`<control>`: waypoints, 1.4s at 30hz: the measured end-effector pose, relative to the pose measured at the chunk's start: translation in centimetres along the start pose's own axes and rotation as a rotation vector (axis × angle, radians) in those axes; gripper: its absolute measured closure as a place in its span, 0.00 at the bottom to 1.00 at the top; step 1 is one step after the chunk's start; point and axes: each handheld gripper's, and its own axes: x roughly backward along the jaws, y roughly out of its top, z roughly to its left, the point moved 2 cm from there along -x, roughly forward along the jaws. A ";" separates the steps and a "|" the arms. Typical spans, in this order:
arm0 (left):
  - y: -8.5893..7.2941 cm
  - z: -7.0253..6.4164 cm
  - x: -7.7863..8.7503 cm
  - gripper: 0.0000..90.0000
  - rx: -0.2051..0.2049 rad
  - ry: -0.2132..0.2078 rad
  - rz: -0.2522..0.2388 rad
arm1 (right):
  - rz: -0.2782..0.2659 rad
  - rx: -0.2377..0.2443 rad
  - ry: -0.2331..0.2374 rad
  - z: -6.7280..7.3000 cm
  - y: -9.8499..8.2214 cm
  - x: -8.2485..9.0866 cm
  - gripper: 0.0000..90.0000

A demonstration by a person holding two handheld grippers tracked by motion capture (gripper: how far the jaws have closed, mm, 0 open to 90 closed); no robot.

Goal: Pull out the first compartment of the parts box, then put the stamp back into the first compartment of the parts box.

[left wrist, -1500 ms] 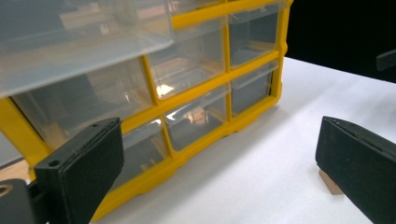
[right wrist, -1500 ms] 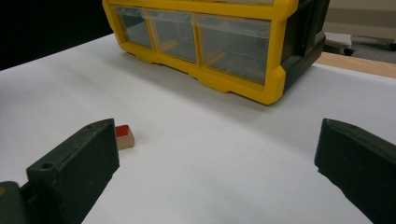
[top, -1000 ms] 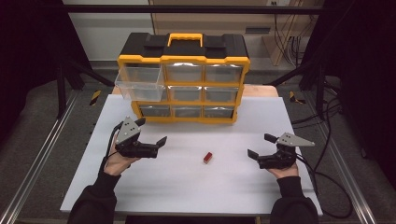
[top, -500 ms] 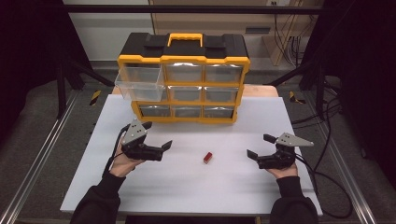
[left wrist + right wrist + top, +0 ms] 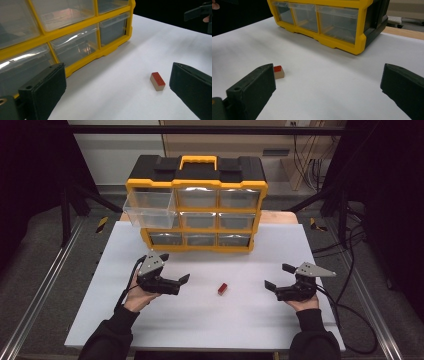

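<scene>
The block (image 5: 223, 289) lies on the white tabletop (image 5: 210, 330), between the two hand-held grippers and touching neither. The left hand-held gripper (image 5: 180, 282) is released, jaws spread, near the block. The right hand-held gripper (image 5: 276, 277) is released too, farther off. The top-left drawer (image 5: 149, 209) of the organizer (image 5: 197, 185) stands pulled out.
</scene>
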 end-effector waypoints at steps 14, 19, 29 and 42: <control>-0.2 -1.3 -1.3 0.00 0.041 -0.060 0.022 | 0.003 -0.003 0.003 0.1 -0.1 -0.1 0.00; -0.2 -2.0 -1.7 0.00 0.038 -0.081 0.036 | 0.000 -0.001 0.003 0.0 0.0 -0.1 0.00; 0.0 -3.0 -2.2 0.00 0.044 -0.099 0.050 | 0.005 -0.001 0.005 0.1 -0.1 -0.1 0.00; 0.2 -4.1 -3.2 0.01 0.006 -0.078 0.058 | -0.001 -0.002 0.005 0.1 -0.1 -0.1 0.00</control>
